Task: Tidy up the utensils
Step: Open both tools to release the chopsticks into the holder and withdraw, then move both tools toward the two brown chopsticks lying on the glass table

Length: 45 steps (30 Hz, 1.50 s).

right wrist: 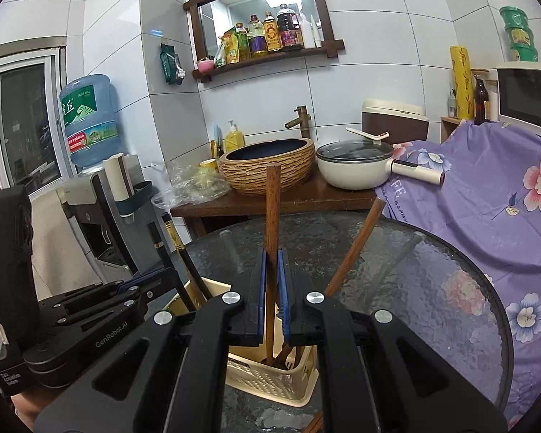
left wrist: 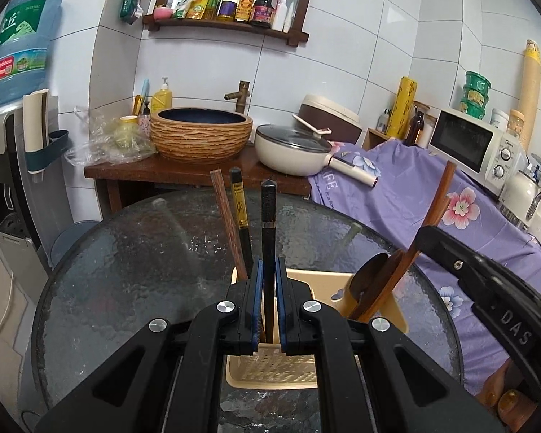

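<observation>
A cream plastic utensil basket stands on a round dark glass table, and every place below is given relative to that basket.

The left gripper is held above the basket's left compartment, tilted forward and downward. Its blue-padded jaws are pinched on a black chopstick, which stands nearly upright; its lower end is reached down into that compartment and its capped top is raised well above the basket rim. Just to the left of it, in the same compartment, a reddish wooden chopstick and a black chopstick with gold lettering are seen leaning.

The right gripper is held above the basket's right compartment, likewise tilted forward and down. Its jaws are pressed on a brown wooden chopstick, kept almost vertical, with the lower end lowered inside the basket among the wooden spoons already lodged there. A second brown wooden handle is seen leaning out of that compartment toward the right.

The two grippers are kept side by side over the basket, close but apart; each is partly caught at the edge of the other's view. Beyond the basket, a wooden counter with a woven-pattern basin and a cream lidded pan is visible.
</observation>
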Motion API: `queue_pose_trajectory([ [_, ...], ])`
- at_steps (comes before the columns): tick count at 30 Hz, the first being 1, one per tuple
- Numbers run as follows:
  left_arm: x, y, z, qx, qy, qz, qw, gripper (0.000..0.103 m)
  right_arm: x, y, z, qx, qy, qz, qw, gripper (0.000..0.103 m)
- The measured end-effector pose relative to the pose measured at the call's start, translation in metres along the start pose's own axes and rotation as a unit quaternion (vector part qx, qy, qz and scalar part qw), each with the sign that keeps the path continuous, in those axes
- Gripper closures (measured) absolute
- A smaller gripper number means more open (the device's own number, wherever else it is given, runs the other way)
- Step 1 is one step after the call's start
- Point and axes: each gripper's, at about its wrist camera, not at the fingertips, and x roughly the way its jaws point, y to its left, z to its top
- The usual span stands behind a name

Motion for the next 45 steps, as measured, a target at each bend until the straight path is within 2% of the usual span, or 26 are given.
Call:
queue_pose_trajectory([
  [5,-0.001,0.003,0.001,-0.004,0.000,-0.004,1.0000,0.096,0.001,0.001,0.000,-0.006,0.005,0.004,1.000,0.095],
  [6,-0.002,0.003,0.001,-0.004,0.001,-0.005,1.0000,0.096,0.000,0.000,0.000,-0.004,0.004,0.005,1.000,0.088],
  [7,-0.003,0.003,0.001,-0.001,0.001,-0.005,1.0000,0.096,-0.002,-0.001,-0.001,0.001,0.002,0.005,1.000,0.067],
  [9,-0.007,0.003,0.000,0.004,-0.002,-0.005,1.0000,0.094,-0.011,-0.004,-0.003,0.010,-0.013,0.000,1.000,0.032],
  [10,-0.011,0.004,-0.001,0.006,-0.005,-0.006,1.0000,0.091,-0.017,-0.004,-0.005,0.007,-0.024,-0.004,1.000,0.032],
  [11,-0.015,0.005,-0.002,0.005,-0.009,-0.006,0.9999,0.080,-0.022,-0.002,-0.007,-0.003,-0.027,-0.007,1.000,0.032],
  [12,-0.022,0.007,-0.005,0.003,-0.015,-0.009,0.9998,0.063,-0.026,-0.001,-0.009,-0.010,-0.027,-0.008,1.000,0.032],
  [13,-0.028,0.008,-0.007,-0.001,-0.021,-0.011,0.9997,0.053,-0.032,0.001,-0.014,-0.019,-0.027,-0.010,0.999,0.032],
  [14,-0.035,0.011,-0.012,-0.007,-0.029,-0.011,0.9995,0.037,-0.039,0.003,-0.020,-0.026,-0.028,-0.012,0.999,0.032],
  [18,-0.056,0.015,-0.036,-0.004,-0.039,-0.002,0.9992,0.028,-0.054,0.003,-0.044,-0.030,-0.004,-0.011,0.999,0.031],
  [24,-0.061,0.019,-0.080,0.018,-0.011,0.025,0.9995,0.023,-0.049,-0.015,-0.099,-0.019,0.094,-0.033,0.995,0.027],
  [27,-0.055,0.019,-0.099,0.032,0.011,0.041,0.9986,0.023,-0.036,-0.021,-0.132,-0.025,0.149,-0.057,0.987,0.027],
  [31,-0.045,0.024,-0.124,0.031,0.048,0.047,0.9973,0.023,-0.022,-0.021,-0.167,-0.027,0.207,-0.064,0.976,0.027],
  [36,-0.044,0.029,-0.137,0.028,0.063,0.053,0.9962,0.023,-0.014,-0.009,-0.189,-0.074,0.229,-0.094,0.966,0.027],
  [39,-0.044,0.032,-0.139,0.022,0.067,0.052,0.9962,0.023,-0.010,-0.005,-0.196,-0.083,0.240,-0.095,0.963,0.027],
  [45,-0.042,0.027,-0.144,0.027,0.074,0.049,0.9957,0.023,-0.010,0.004,-0.195,-0.109,0.245,-0.111,0.957,0.025],
])
